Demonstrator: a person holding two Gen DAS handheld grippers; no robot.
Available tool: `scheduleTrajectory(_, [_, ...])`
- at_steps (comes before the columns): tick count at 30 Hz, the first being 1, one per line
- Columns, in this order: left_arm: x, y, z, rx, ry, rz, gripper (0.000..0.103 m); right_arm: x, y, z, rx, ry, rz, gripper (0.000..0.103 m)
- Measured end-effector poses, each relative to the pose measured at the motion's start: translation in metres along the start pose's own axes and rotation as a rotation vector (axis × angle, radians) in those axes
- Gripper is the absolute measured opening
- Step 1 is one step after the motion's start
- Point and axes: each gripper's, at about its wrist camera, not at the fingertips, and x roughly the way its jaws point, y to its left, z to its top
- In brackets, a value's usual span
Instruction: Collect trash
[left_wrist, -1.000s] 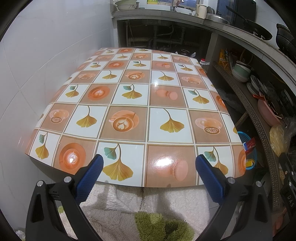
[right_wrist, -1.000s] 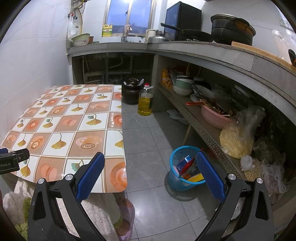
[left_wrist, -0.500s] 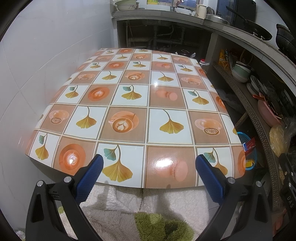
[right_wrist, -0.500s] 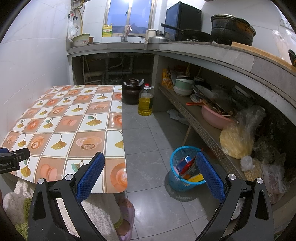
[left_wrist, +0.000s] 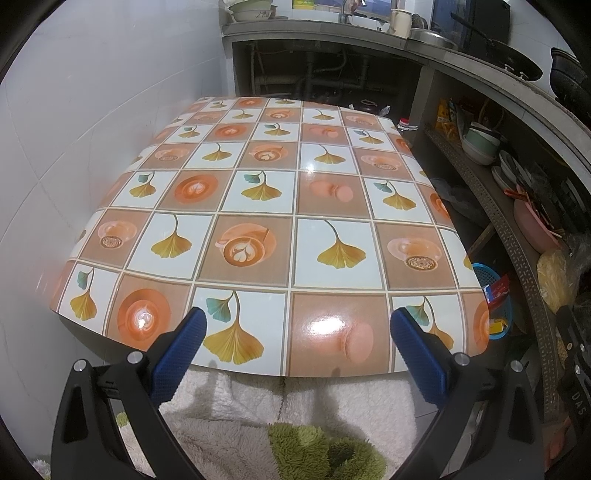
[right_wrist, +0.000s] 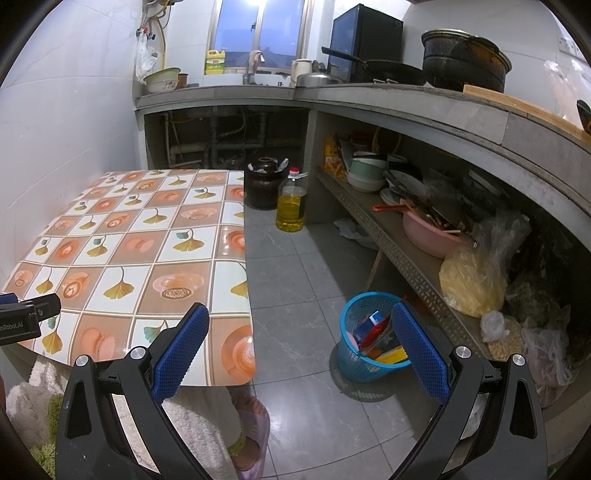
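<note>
We hold the left gripper (left_wrist: 295, 343) and right gripper (right_wrist: 301, 341) spread apart, empty | table (left_wrist: 258, 206) bare | packaging fills the blue basket (right_wrist: 354, 360) on the floor at right, so collecting seems done.

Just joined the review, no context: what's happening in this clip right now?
A person holds a gripper in each hand at the near edge of a table with a patterned cover. Both the left gripper and the right gripper are open and hold nothing. No trash shows on the tabletop. A blue basket on the floor to the right of the table already holds wrappers and packaging. The right gripper points toward it; the left faces the table.
</note>
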Motion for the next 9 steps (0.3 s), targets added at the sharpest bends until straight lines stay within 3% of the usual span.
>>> scheduleTrajectory(9, [-0.0011, -0.0018, 0.0019, 0.003, -0.006, -0.006, 0.098, 0.0002, -0.0007, -0.0002, 0.0, 0.0, 0.001, 0.095])
